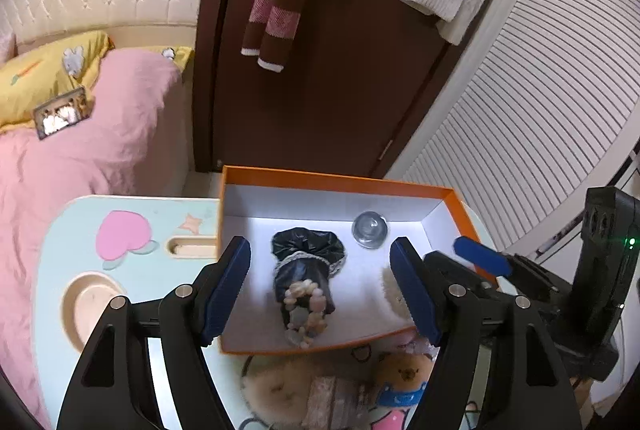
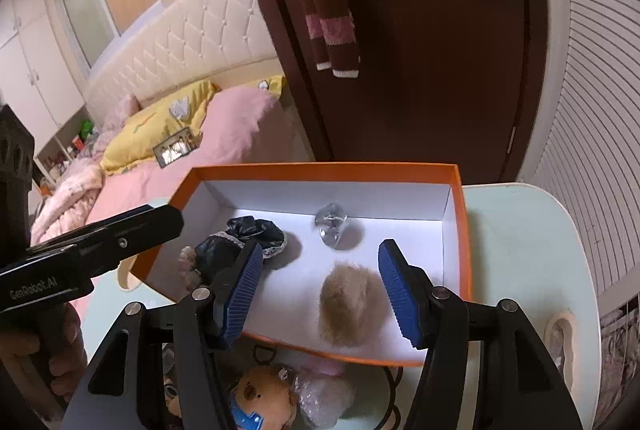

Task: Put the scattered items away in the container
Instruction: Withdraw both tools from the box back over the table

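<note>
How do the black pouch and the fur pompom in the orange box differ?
The black pouch is dark, shiny and lace-trimmed; the fur pompom is beige and fluffy. The pouch lies on the box's left side with a beaded bracelet on it; the pompom lies bare on the right. Both rest inside the orange box, unheld.

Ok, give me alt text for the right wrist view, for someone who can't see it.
The right claw hangs open over an orange box on a pale table, with a beige fur pompom lying in the box between its fingers. Also inside are a black pouch and a clear glass ball; a small teddy bear lies outside.
</note>
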`<control>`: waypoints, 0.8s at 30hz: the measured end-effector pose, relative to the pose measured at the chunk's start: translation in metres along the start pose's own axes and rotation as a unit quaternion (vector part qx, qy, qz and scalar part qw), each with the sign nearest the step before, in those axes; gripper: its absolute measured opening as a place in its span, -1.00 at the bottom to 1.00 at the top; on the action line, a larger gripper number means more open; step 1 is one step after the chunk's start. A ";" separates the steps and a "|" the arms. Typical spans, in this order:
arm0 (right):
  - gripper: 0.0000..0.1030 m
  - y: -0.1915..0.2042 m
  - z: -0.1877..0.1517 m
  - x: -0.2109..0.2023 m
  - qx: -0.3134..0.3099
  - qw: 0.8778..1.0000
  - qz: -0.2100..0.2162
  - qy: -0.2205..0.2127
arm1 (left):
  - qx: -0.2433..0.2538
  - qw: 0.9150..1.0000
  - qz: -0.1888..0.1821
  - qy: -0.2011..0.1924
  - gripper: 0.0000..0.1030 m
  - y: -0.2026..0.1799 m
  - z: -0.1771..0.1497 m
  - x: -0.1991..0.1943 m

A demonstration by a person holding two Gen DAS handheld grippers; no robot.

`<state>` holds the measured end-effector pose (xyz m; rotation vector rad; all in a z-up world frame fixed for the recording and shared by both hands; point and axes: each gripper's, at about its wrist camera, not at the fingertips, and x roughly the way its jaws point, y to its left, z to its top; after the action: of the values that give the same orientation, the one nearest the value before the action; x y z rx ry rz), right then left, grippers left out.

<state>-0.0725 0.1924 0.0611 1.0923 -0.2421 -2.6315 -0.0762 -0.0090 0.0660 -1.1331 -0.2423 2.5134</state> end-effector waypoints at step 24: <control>0.17 0.019 -0.116 -0.046 -0.021 0.996 -0.036 0.073 | 0.008 0.993 0.094 0.071 0.41 0.031 -0.135 -0.061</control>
<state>0.0452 0.1838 0.0153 1.2938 -0.1170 -2.5910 0.0540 -0.0612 0.0098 -1.3796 -0.0790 2.5734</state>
